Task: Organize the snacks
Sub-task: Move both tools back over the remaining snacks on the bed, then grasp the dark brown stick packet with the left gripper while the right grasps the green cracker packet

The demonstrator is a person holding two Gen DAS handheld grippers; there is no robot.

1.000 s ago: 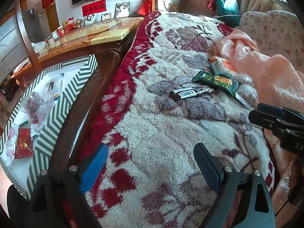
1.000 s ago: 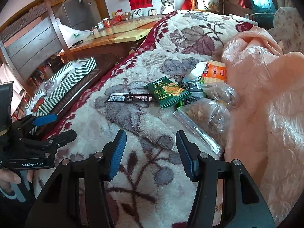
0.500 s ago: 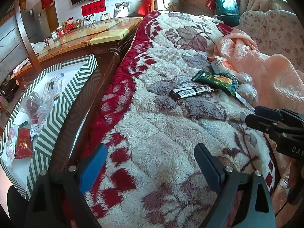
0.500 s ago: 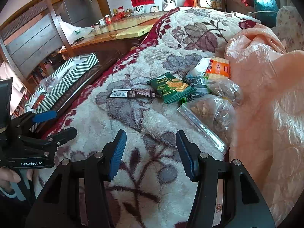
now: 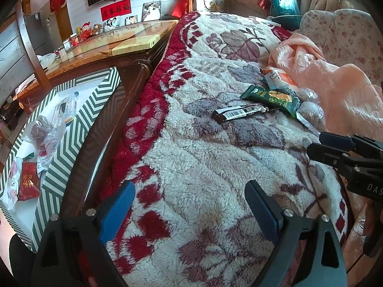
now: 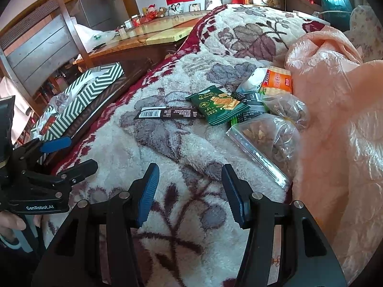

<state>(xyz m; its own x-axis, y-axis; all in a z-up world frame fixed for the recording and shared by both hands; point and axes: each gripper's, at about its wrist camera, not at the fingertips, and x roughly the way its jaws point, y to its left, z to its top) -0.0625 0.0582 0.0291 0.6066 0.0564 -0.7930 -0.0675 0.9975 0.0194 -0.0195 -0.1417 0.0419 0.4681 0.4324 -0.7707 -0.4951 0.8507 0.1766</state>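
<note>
Snacks (image 6: 216, 106) are seen on the blanket (image 6: 167, 148), far beyond both empty tongs, right gripper (image 6: 190, 195) and left gripper (image 5: 189, 205), jaws apart.

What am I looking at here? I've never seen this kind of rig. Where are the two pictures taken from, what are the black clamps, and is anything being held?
There is no robot. A person holds a two-fingered clamp in each hand, and each clamp carries a wide-angle camera looking along its fingers.

One picture looks past the left hand-held gripper, the other past the right hand-held gripper. Each also shows in the other's view, at the edge.

Both are open and empty, above a fluffy flowered blanket. On it lie snacks: a long dark bar, a green cracker packet, an orange packet and clear bags. A peach quilt lies beside them. A green-and-white striped box, off the left edge, already contains some packets.
</note>
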